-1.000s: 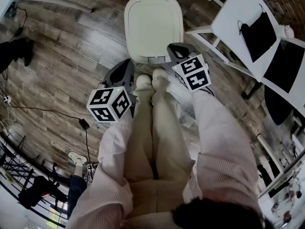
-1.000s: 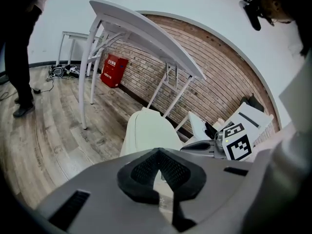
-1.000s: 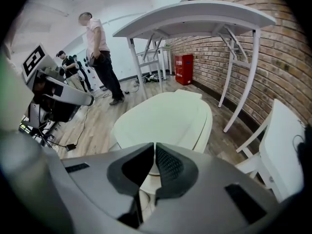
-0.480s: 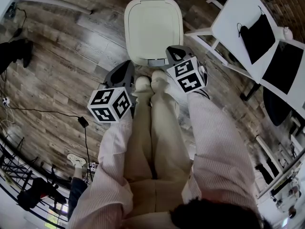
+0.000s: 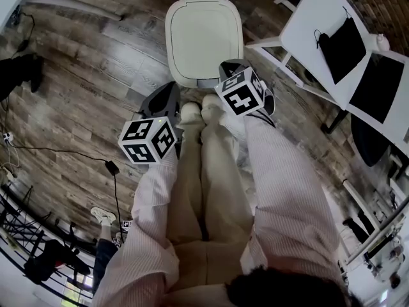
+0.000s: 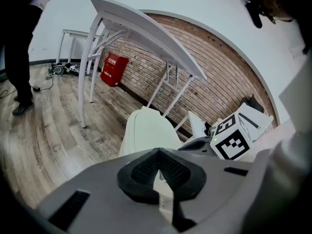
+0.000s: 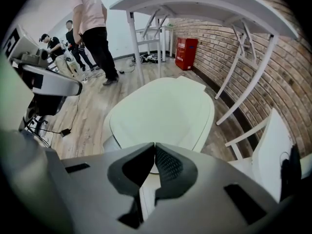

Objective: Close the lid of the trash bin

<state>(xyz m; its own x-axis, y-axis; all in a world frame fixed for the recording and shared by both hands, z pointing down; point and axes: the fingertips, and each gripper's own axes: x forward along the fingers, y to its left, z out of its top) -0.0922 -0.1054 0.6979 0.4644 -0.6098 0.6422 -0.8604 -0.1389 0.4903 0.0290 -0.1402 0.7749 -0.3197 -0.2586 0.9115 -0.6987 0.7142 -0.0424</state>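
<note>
The trash bin stands on the wooden floor in front of the person's feet, its cream lid lying flat down. It also shows in the left gripper view, where the bin is ahead, and in the right gripper view, where the lid fills the middle. My right gripper hangs just above the lid's near edge, pointing steeply down, jaws shut with nothing between them. My left gripper stays off the bin's near left corner, also shut and empty.
A white table with black items stands right of the bin, its legs close by. A black cable crosses the floor at left. Other people stand farther off, and a red box sits by the brick wall.
The right gripper has tipped and shifted a little left, toward the bin's front edge. The left gripper and the lid have not moved.
</note>
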